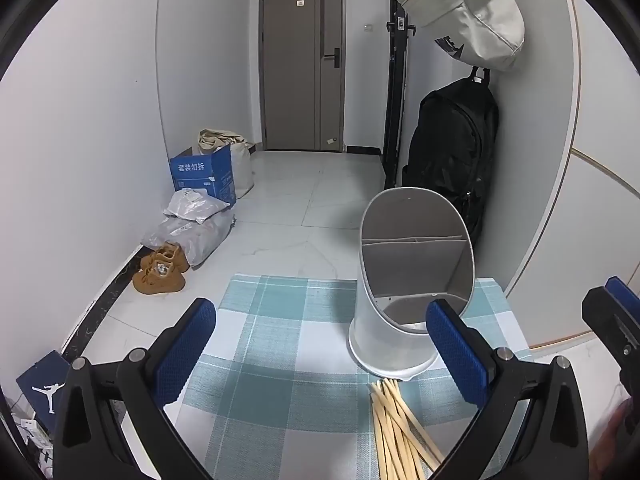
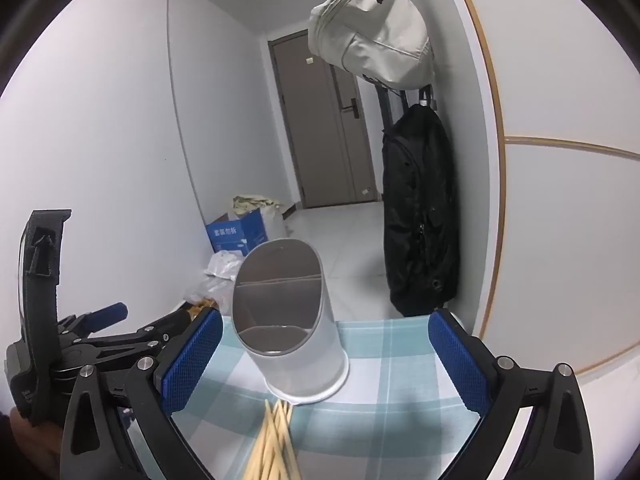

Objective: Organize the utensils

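Note:
A white utensil holder with inner dividers stands upright on the blue checked cloth; it also shows in the right wrist view. A loose bundle of wooden chopsticks lies on the cloth just in front of the holder, also seen in the right wrist view. My left gripper is open and empty, above the cloth left of the holder. My right gripper is open and empty, with the holder between its fingers farther ahead. The left gripper shows at the right view's left edge.
A black backpack and a pale bag hang on the wall at the right. Brown shoes, plastic bags and a blue box lie on the floor at the left. A door stands at the corridor's end.

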Demonstrator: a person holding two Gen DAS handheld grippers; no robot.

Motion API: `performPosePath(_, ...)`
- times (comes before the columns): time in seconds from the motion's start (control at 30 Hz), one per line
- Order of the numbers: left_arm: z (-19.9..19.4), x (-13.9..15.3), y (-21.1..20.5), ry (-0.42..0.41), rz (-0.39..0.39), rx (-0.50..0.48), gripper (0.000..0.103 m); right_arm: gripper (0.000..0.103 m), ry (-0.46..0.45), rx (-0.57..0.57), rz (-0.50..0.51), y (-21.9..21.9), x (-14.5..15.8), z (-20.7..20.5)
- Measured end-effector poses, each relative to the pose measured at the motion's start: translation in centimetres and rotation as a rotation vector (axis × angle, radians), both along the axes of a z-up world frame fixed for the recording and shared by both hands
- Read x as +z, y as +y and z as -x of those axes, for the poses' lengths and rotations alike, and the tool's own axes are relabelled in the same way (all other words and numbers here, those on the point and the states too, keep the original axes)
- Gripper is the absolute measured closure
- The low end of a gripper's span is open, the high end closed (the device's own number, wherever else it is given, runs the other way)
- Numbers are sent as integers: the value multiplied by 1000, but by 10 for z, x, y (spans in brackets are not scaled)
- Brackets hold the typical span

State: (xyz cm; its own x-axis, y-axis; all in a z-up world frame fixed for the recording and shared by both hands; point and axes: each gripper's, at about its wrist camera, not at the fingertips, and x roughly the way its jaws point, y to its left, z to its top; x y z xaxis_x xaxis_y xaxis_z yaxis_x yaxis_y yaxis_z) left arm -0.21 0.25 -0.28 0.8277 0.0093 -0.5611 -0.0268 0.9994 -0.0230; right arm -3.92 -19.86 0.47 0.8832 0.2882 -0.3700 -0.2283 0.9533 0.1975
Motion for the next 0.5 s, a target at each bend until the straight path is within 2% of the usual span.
performPosePath(0.5,0,4,1,-2,3,3,1,0,9,13,-29,-1,1,2)
